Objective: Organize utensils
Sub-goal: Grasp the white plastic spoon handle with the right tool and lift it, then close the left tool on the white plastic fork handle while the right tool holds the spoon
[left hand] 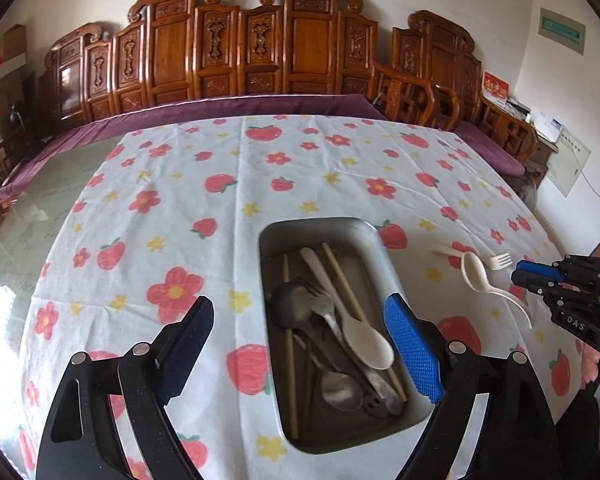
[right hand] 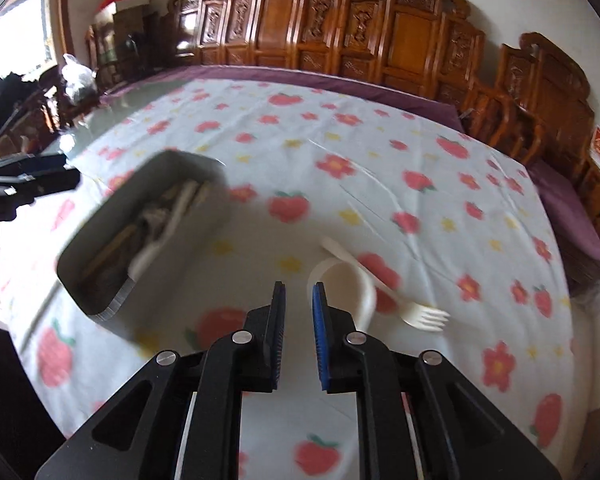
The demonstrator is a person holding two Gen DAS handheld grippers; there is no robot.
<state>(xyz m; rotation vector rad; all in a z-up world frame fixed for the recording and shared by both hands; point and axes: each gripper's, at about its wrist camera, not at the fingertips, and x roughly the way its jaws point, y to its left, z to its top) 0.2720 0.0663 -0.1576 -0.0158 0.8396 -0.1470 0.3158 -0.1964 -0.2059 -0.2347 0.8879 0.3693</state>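
Observation:
A grey metal tray (left hand: 269, 240) on the flowered tablecloth holds chopsticks, metal spoons, a metal fork and a white spoon (left hand: 352, 328). My left gripper (left hand: 300, 340) hangs wide open above the tray's near end, holding nothing. Right of the tray lie a white ladle-shaped spoon (left hand: 480, 276) and a white plastic fork (left hand: 496, 259). My right gripper (right hand: 299, 292) has its jaws a narrow gap apart with nothing between them, just left of the white spoon (right hand: 340, 276) and fork (right hand: 424, 316). It shows at the right edge of the left wrist view (left hand: 540, 276). The tray (right hand: 116, 304) sits to its left.
Carved wooden chairs (left hand: 236, 48) and purple cushions (left hand: 220, 108) line the table's far side. Bare glass tabletop (left hand: 52, 184) shows left of the cloth. The left gripper shows at the left edge of the right wrist view (right hand: 32, 180).

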